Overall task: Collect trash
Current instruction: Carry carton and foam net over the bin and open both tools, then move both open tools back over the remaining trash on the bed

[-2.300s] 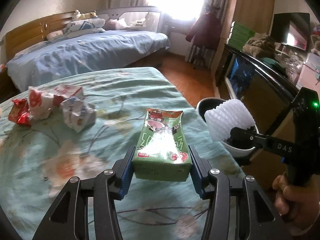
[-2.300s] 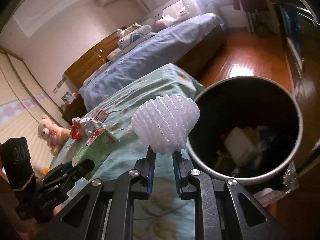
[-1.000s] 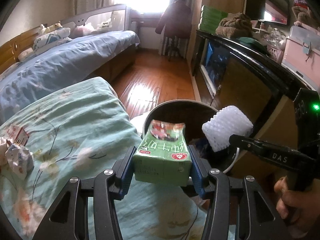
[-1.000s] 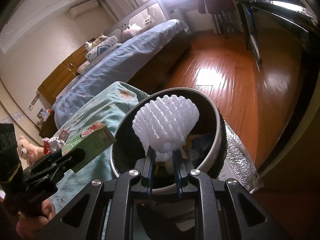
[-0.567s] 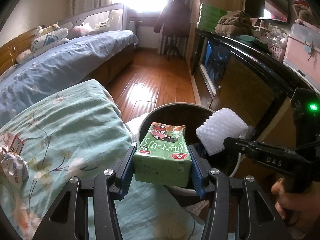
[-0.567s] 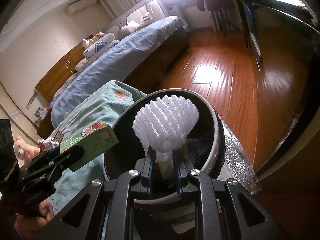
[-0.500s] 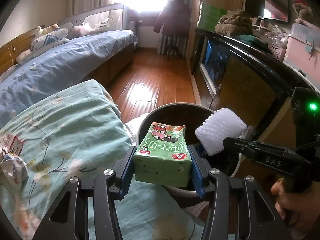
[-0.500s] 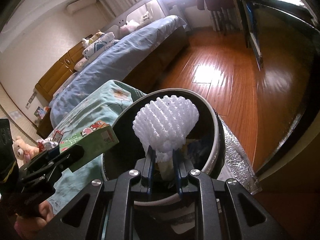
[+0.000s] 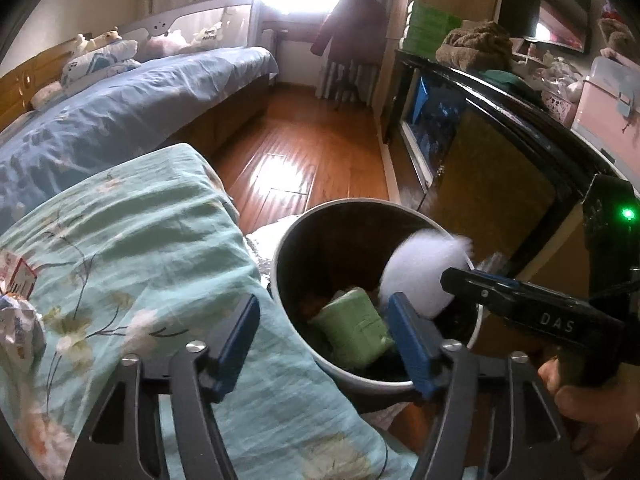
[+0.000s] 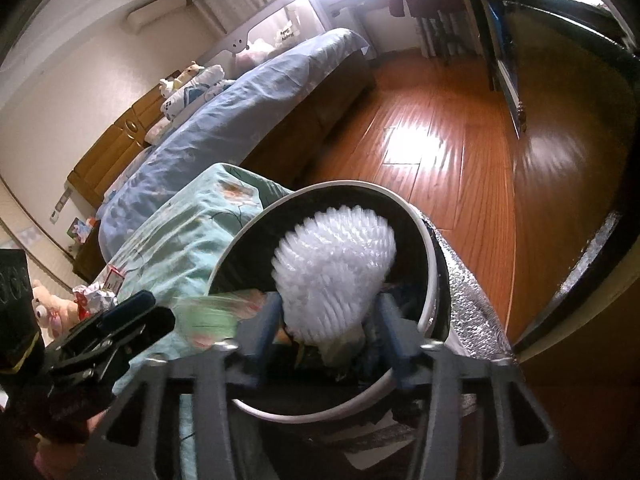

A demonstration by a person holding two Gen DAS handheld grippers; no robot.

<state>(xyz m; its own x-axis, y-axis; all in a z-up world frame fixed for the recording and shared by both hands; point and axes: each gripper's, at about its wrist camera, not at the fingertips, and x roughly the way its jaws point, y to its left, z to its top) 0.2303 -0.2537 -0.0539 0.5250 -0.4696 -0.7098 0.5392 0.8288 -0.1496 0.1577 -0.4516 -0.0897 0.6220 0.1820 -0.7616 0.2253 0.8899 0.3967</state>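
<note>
Now both tongs have just been opening: left tongs (image 9: 324,338) & right tongs (image 10: 326,330) spread, nothing pinched; green milk carton (image 9: 354,326) & white foam net (image 10: 334,270) in round white-rimmed bin (image 9: 280,248).

Near surface: bed covered with a mint-green floral-print sheet (image 9: 132,248), wrinkled, filling the 7 to 10 o'clock area of the left wrist view. On it at 9 o'clock: crumpled red-and-white paper wrappers (image 9: 18,304), at the frame edge. Same wrappers (image 10: 98,294) sit at 9 o'clock in the right wrist view.

Glossy orange-brown wooden plank floor (image 9: 304,152) at 12 o'clock, with a bright window glare patch. On the floor: round dark bin with a white rim (image 9: 280,252), just beside the sheet's corner, at 4 o'clock of centre; a silver foil sheet (image 10: 468,300) against the bin's outer wall, 4 o'clock in the right wrist view.
</note>
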